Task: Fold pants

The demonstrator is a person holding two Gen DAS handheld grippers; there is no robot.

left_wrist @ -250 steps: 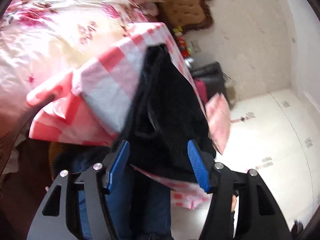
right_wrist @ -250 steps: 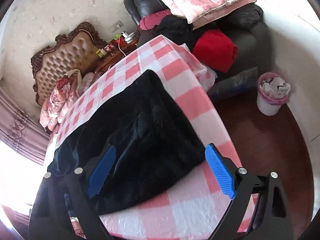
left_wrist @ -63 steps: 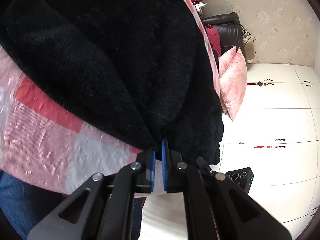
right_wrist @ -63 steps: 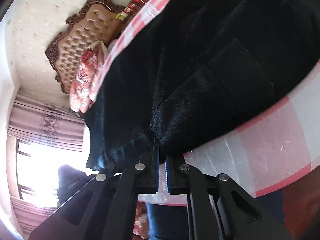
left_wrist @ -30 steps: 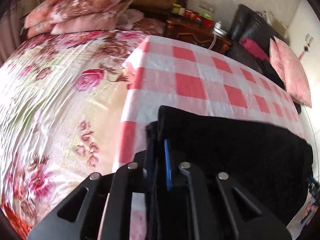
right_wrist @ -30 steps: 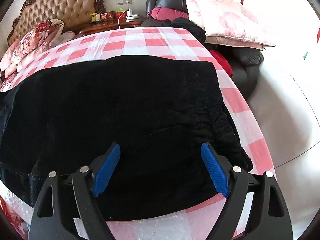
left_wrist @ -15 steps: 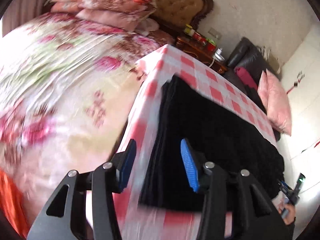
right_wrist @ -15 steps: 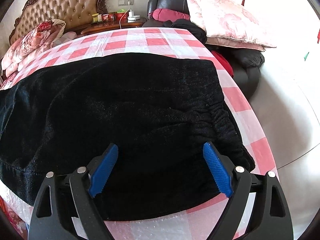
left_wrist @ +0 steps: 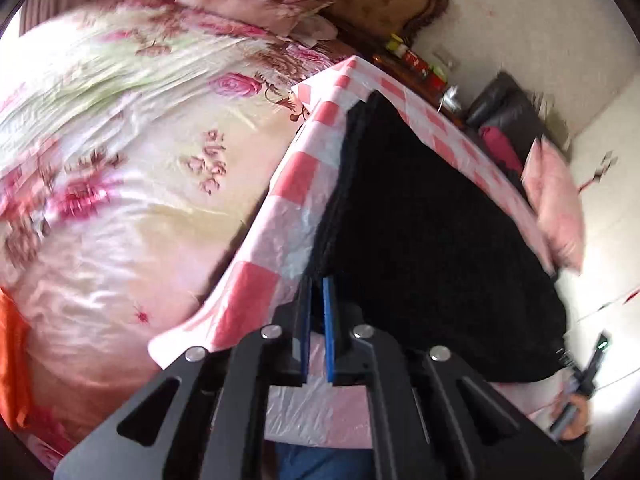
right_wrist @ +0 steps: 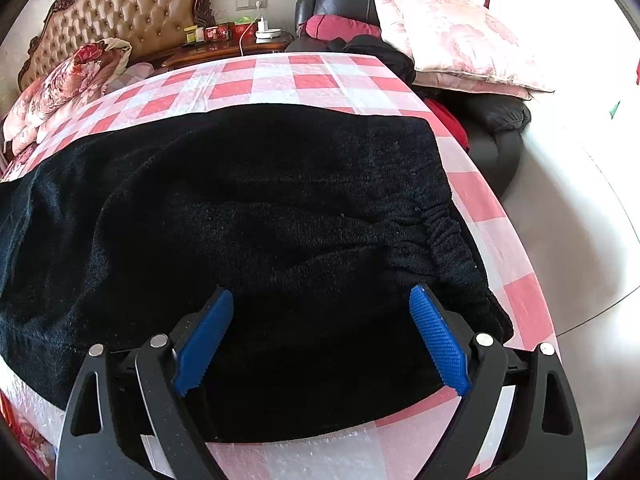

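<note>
Pants folded once, more folding to go.
The black pants (right_wrist: 256, 216) lie flat on the table (right_wrist: 320, 76). Left gripper (left_wrist: 316, 320) jaws closed at the near corner, holding nothing clear; right gripper (right_wrist: 320, 344) jaws open above.

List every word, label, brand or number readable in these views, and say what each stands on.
No text can be read.
Cans and boxes on the nightstand: labels too small and blurred.
Floral bedspread: printed script-like marks, blurred, unreadable.
Black pants and checkered tablecloth: no lettering.
</note>
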